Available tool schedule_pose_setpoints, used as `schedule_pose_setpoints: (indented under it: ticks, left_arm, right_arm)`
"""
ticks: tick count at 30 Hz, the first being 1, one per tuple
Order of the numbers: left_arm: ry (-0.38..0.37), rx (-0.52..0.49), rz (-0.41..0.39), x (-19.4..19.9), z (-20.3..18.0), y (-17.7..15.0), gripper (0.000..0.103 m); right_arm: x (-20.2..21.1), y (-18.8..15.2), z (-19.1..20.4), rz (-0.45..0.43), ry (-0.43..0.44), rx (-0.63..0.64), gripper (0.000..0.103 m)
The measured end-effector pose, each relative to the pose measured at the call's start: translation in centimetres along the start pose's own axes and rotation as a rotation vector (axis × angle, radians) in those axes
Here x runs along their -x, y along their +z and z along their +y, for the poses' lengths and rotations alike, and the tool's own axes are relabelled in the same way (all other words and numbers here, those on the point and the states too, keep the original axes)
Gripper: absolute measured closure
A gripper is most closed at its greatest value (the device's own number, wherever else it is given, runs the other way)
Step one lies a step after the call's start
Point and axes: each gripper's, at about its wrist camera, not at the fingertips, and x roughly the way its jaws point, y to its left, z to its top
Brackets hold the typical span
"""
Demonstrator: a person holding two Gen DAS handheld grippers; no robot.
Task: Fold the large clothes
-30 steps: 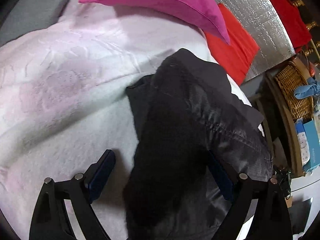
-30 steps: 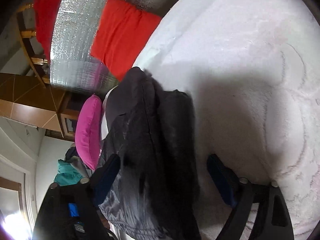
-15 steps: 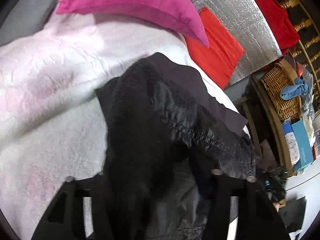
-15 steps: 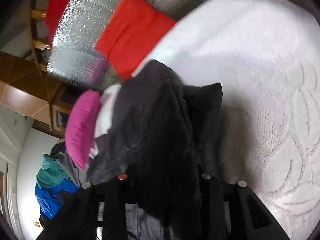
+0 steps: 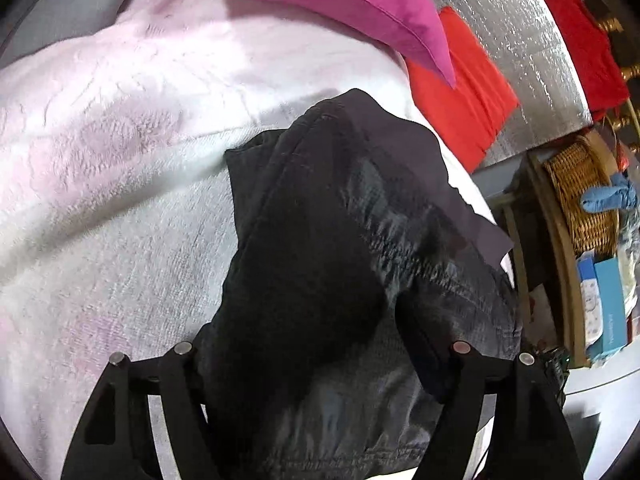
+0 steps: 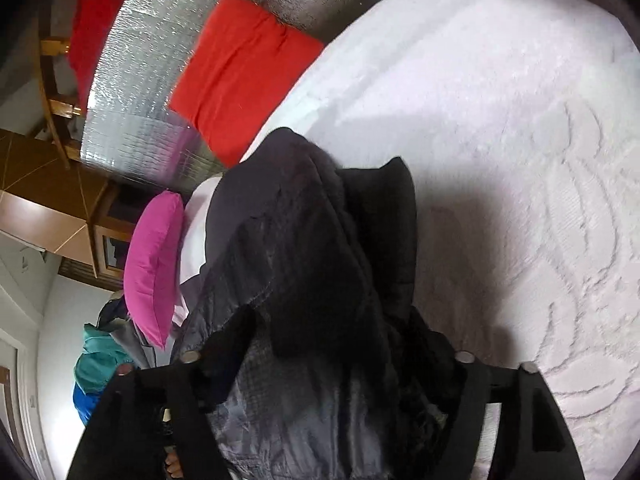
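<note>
A dark jacket (image 5: 320,216) with a shiny grey lining lies bunched on the white bedcover (image 5: 104,184). My left gripper (image 5: 308,332) straddles its near end. Its jaws are opening, with black fabric heaped between them and over the left finger; the right finger (image 5: 420,344) shows beside the bunch. In the right wrist view the same jacket (image 6: 312,240) fills the gap of my right gripper (image 6: 332,340), whose jaws are also opening. Cloth drapes over its right finger, and the left finger (image 6: 228,360) stands clear at the edge. The bedcover (image 6: 500,128) spreads to the right.
A pink pillow (image 5: 320,4) and a red pillow (image 5: 460,92) lie at the head of the bed against a silver foil panel (image 5: 520,48). A wicker basket (image 5: 580,196) and blue boxes (image 5: 604,308) stand beside the bed. A teal and blue clothes heap (image 6: 100,360) lies beyond the pink pillow (image 6: 152,264).
Both grippers stood wide with blue pads showing, then narrowed onto the jacket, and now spread again. The jacket is more bunched up between the jaws than before.
</note>
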Motion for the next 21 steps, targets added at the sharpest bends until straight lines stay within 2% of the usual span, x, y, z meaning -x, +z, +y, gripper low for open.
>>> schedule_pose_setpoints:
  ticks: [3, 4, 5, 6, 7, 8, 11, 14, 18, 21]
  left_arm:
    - [0.011, -0.01, -0.004, -0.7, -0.3, -0.2, 0.028]
    - [0.017, -0.01, 0.003, -0.8, -0.2, -0.5, 0.03]
    - [-0.001, -0.004, 0.0, -1.1, -0.3, -0.6, 0.04]
    - [-0.021, -0.001, -0.003, -1.2, -0.4, -0.6, 0.048]
    - [-0.017, -0.008, -0.011, -1.1, -0.5, -0.5, 0.051]
    - [-0.006, -0.029, -0.027, -0.8, -0.9, -0.6, 0.058]
    - [0.024, -0.084, -0.056, -0.2, -2.3, -0.9, 0.07]
    - [0.004, -0.088, -0.08, 0.8, -3.0, -1.1, 0.076]
    - [-0.054, -0.12, -0.103, 2.6, -4.6, -1.7, 0.077]
    - [-0.01, -0.13, -0.058, 1.9, -5.1, -2.2, 0.076]
  right_arm:
    - [-1.6, -0.2, -1.6, 0.058, 0.049, -0.054, 0.023]
    - [-1.9, -0.5, -1.4, 0.051, 0.054, -0.043, 0.026]
    - [-1.8, -0.7, -0.9, 0.023, 0.049, -0.007, 0.046]
    - [-1.6, -0.9, -0.5, 0.017, 0.053, 0.019, 0.055]
    - [-1.4, -1.1, -0.3, 0.023, 0.053, 0.028, 0.059]
    - [-1.2, -1.2, 0.1, 0.009, 0.043, 0.033, 0.064]
    - [-0.5, -1.3, 1.6, -0.03, 0.014, 0.077, 0.07]
    - [0.7, -1.4, 3.3, -0.074, 0.034, 0.093, 0.072]
    - [2.4, -1.8, 4.8, -0.111, 0.024, 0.146, 0.073]
    - [3.1, -1.7, 3.7, -0.108, 0.005, 0.123, 0.073]
